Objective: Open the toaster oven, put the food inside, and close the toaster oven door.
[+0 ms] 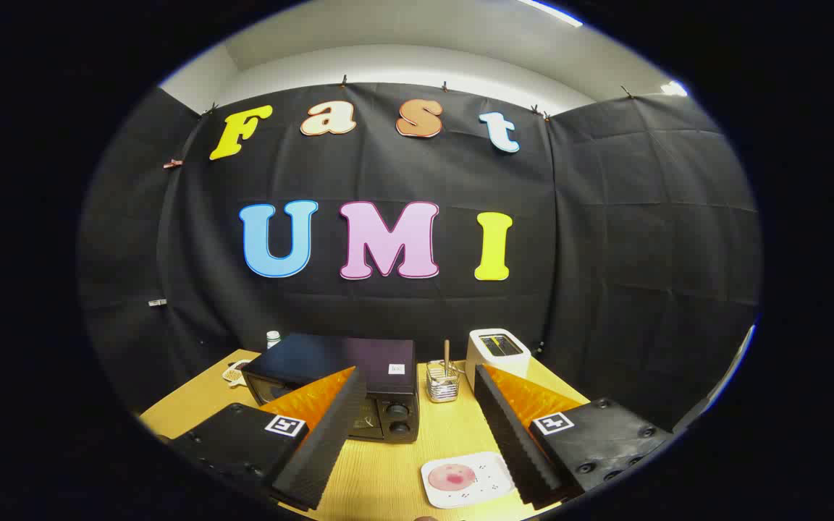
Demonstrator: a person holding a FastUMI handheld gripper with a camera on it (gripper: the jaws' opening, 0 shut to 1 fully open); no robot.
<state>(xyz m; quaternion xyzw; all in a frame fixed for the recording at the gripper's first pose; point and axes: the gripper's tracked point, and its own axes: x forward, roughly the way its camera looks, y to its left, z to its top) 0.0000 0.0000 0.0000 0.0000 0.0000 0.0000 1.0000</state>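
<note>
The tool (417,380) hangs above the bench (395,463) with its fingers spread wide, holding nothing. The toaster oven (337,373) sits toward the bench's far edge, door closed, partly behind one finger. The food (452,476) lies on a white plate (486,490) between the fingers. A wire holder (442,382) and a white toaster (498,354) stand beside the oven.

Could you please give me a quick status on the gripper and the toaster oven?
Gripper open, holding nothing. Toaster oven beyond the fingers, door looks shut. Food on white plate between the fingers, untouched. Nothing in the way.
</note>
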